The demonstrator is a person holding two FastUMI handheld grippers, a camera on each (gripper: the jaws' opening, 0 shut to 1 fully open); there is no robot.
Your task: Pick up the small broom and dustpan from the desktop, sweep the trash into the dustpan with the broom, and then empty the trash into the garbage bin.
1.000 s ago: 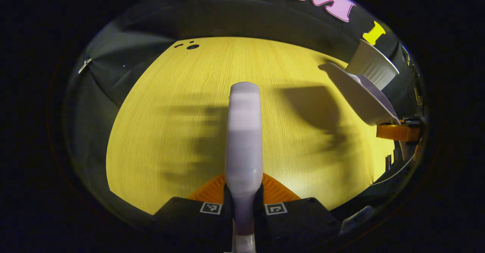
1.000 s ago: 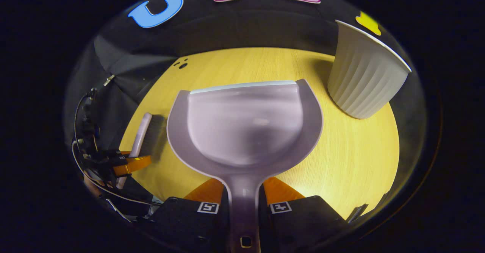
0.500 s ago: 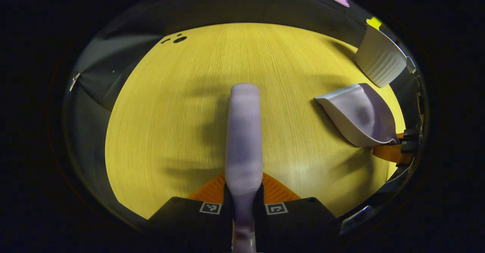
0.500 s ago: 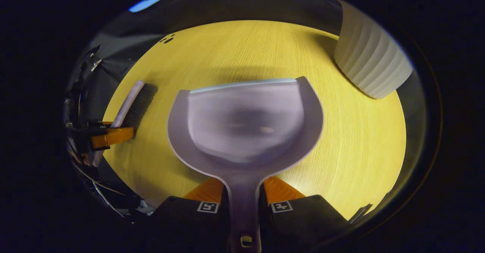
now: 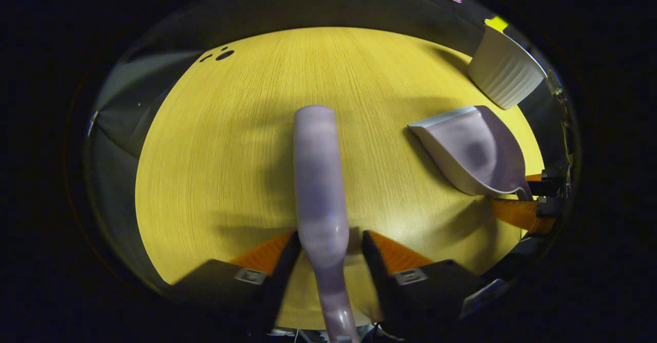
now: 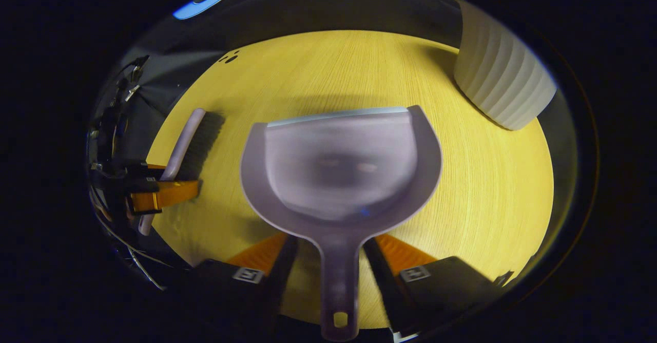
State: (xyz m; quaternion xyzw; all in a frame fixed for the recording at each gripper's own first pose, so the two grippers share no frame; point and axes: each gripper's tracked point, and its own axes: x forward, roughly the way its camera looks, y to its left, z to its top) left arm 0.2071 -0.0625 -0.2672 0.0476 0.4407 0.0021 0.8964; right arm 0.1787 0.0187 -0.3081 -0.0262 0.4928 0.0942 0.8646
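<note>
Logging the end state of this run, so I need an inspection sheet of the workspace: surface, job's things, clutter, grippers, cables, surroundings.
Surface: yellow wood-grain desktop, shadowed, small dark holes at a far corner.
Job's things: lilac broom and dustpan lie on the desktop; white ribbed garbage bin stands beyond the dustpan.
Clutter: no loose trash seen on the desktop; the inside of the bin is hidden.
Grippers: left gripper jaws spread either side of the broom handle; right gripper jaws spread off the dustpan handle.
Cables: thin wires hang by the left gripper.
Surroundings: black cloth booth wall.
</note>
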